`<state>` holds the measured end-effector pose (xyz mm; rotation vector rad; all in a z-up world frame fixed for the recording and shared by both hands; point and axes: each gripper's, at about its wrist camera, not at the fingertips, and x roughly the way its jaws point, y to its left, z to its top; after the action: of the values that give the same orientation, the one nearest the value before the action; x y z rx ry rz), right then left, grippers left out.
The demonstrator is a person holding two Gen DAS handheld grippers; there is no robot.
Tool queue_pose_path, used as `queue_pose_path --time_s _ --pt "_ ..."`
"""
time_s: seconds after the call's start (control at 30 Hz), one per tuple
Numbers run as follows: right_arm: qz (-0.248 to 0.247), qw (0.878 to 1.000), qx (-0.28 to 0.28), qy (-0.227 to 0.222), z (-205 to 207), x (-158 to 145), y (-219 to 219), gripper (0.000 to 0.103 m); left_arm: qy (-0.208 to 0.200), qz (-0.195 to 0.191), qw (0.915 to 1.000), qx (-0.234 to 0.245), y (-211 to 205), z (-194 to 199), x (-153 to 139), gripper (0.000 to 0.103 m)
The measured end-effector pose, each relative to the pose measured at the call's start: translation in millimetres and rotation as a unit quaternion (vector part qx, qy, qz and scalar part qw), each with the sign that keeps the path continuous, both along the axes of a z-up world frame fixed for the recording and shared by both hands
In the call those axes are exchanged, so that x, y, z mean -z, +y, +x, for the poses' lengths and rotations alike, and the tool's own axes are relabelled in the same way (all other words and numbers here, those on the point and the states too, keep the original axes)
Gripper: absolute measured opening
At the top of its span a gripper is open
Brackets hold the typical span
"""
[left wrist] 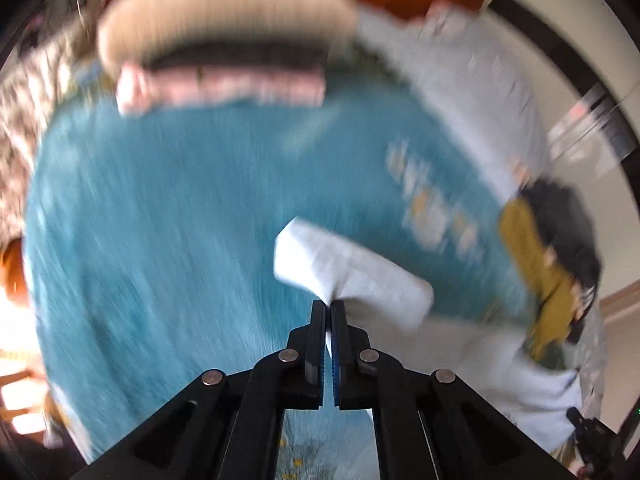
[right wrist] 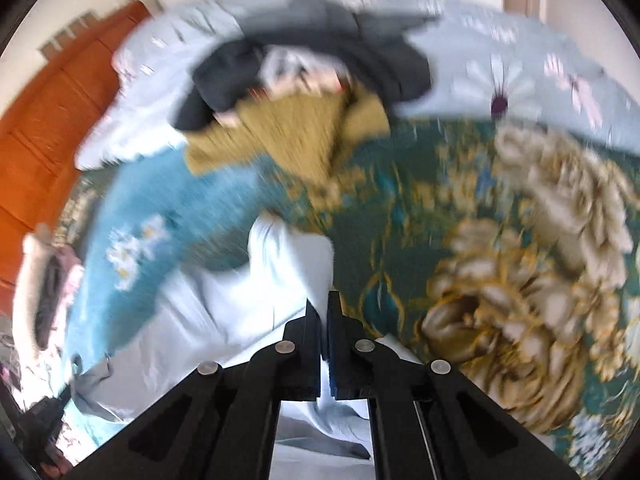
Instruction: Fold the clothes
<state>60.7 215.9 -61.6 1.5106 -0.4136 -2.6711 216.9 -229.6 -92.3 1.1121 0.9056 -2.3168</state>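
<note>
Both grippers have their jaws pinched almost fully together on the same pale blue garment (right wrist: pixel 224 312). The left gripper (left wrist: pixel 331 304) grips a bunched edge of it, and a folded-over flap stands up beyond its tips. The right gripper (right wrist: pixel 325 300) grips another edge, with the cloth draping away to its left over the teal blanket (left wrist: pixel 160 200) on the bed. Both views are smeared, so the garment's exact shape cannot be made out.

The step in hand looks like carrying one part of the garment over another to make a fold. The next move calls for keeping both pinches firm, keeping the cloth taut between them, and laying the held edges down square.

Only the left view shows a stack of folded clothes (left wrist: pixel 224 60) at the far edge of the bed: beige on top, dark in the middle, pink beneath. Only the right view shows clearly the loose heap of dark and mustard clothes (right wrist: pixel 288 112) near the pale flowered quilt (right wrist: pixel 500 76), and the big gold flowers on the bedspread (right wrist: pixel 520 260).
</note>
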Motion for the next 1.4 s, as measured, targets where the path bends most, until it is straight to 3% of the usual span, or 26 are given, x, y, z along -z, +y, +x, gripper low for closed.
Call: queue_pose_path --time_s 0.1,0.17,0.23,0.3,0.4,0.53,0.73,0.87,0.93,1.0,1.07,1.17,1.27,1.4 --pt "-0.018 0.998 -0.019 0.059 20 -44 2 0.002 0.046 -0.039 0.9978 -0.027 -11 20 -36 0.003" --pt "-0.025 0.995 -0.042 0.092 37 -65 1 0.002 0.048 -0.04 0.9971 -0.043 -20 33 -42 0.003" --pt "-0.007 0.993 -0.07 0.098 57 -67 -4 0.002 0.04 -0.037 0.9968 -0.058 -28 43 -44 0.003" --pt "0.012 0.993 -0.1 0.056 73 -43 -12 0.002 -0.017 -0.01 0.9974 -0.069 -33 43 -20 0.003" --pt "0.036 0.991 -0.12 -0.035 103 19 -18 0.002 -0.097 0.032 0.9911 -0.086 -40 44 15 0.003" --pt "0.019 0.988 -0.109 -0.105 134 71 -11 0.002 -0.108 0.046 0.9864 -0.115 -46 53 20 0.004" --pt "0.023 0.985 -0.127 -0.118 142 75 -6 0.002 -0.124 0.066 0.9772 -0.159 -56 66 27 0.012" --pt "0.026 0.981 -0.145 -0.125 147 80 -8 0.002 -0.077 0.08 0.9876 -0.111 -51 48 17 0.029" --pt "0.024 0.98 -0.153 -0.125 152 80 -10 0.002 -0.045 0.091 0.9942 -0.034 -31 27 12 0.039" --pt "0.02 0.979 -0.16 -0.126 156 80 -9 0.002 -0.03 0.092 0.9936 0.059 0 5 9 0.049" --pt "0.017 0.978 -0.166 -0.127 160 80 -9 0.002 -0.024 0.083 0.9854 0.146 31 -19 7 0.056" --pt "0.011 0.977 -0.169 -0.132 164 80 -6 0.002 -0.053 0.016 0.9642 0.259 84 -46 14 0.06" --pt "-0.001 0.976 -0.167 -0.137 167 80 -2 0.002 -0.081 -0.046 0.9362 0.339 123 -59 29 0.06" --pt "-0.009 0.976 -0.172 -0.135 164 76 0 0.002 -0.085 -0.106 0.8939 0.427 155 -71 44 0.06"
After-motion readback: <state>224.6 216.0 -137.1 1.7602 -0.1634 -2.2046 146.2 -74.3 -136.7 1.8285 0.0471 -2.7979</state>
